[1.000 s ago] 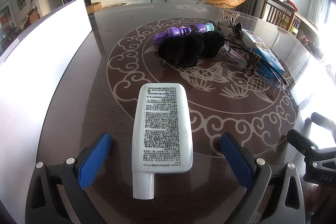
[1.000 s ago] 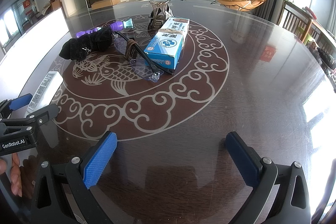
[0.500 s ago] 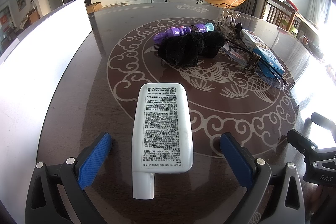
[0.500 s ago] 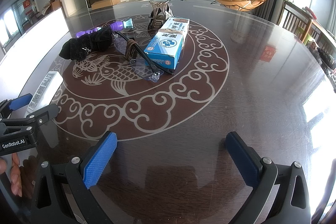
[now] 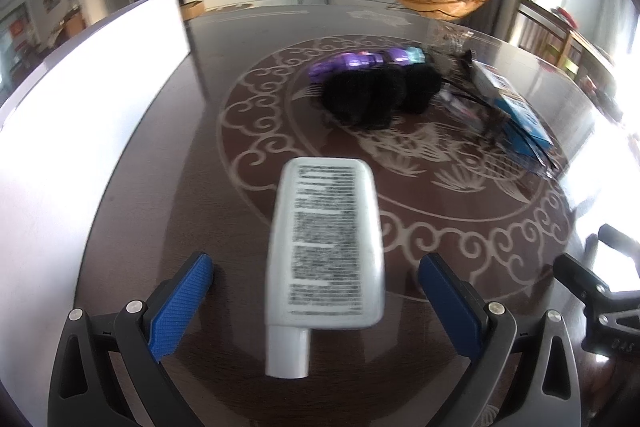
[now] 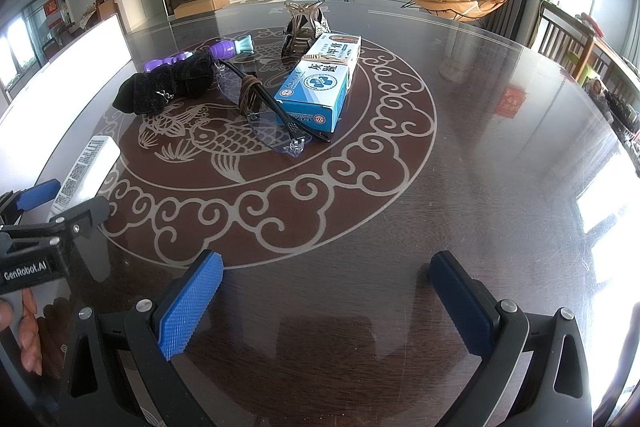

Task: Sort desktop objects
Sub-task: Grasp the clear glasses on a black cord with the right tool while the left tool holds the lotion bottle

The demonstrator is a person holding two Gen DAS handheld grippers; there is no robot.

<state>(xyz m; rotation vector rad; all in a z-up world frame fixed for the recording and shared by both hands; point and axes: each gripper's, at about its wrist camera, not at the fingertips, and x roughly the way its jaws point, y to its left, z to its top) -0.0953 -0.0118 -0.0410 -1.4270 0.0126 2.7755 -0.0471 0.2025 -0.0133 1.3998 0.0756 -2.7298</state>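
White tube [image 5: 326, 239] sits between your wide-open left hand-held gripper [image 5: 316, 291]; close squarely on its body. Right hand-held gripper [image 6: 326, 297] open, empty.

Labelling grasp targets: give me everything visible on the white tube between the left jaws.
The white tube is a flat, plastic-looking squeeze tube lying on the dark table, printed black text facing up, round cap toward the camera. It sits between the left gripper's open jaws with gaps on both sides; only the table touches it. Text is too blurred to read.
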